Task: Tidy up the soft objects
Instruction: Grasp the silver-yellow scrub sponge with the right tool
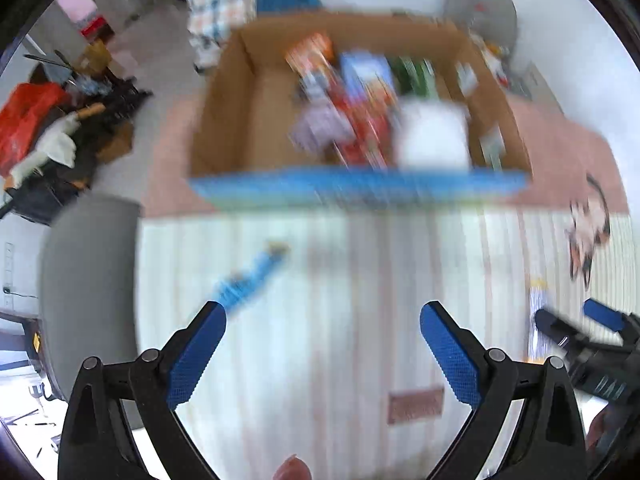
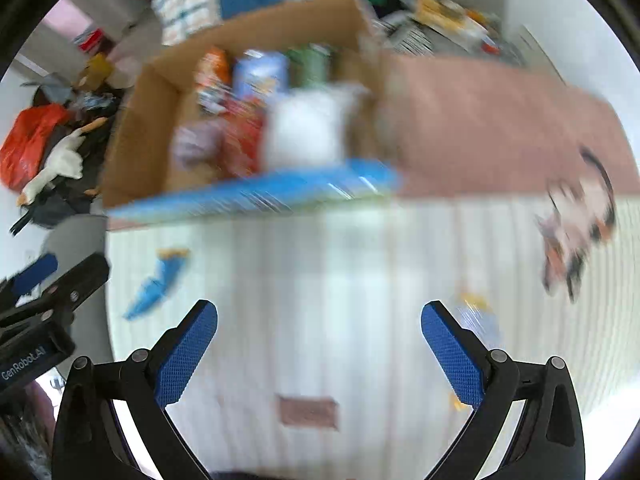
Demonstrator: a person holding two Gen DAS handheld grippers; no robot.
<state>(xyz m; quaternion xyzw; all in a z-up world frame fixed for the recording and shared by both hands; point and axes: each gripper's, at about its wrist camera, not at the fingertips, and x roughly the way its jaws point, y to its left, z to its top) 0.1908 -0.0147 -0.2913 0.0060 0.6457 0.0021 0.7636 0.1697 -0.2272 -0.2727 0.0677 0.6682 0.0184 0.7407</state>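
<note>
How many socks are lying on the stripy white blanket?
2 that I can see: a blue sock on the left, and a blurry pale one by the right side. Others may be hidden.

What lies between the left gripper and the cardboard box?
In the left wrist view, only striped cloth separates left gripper from cardboard box; blue sock lies leftward.
</note>
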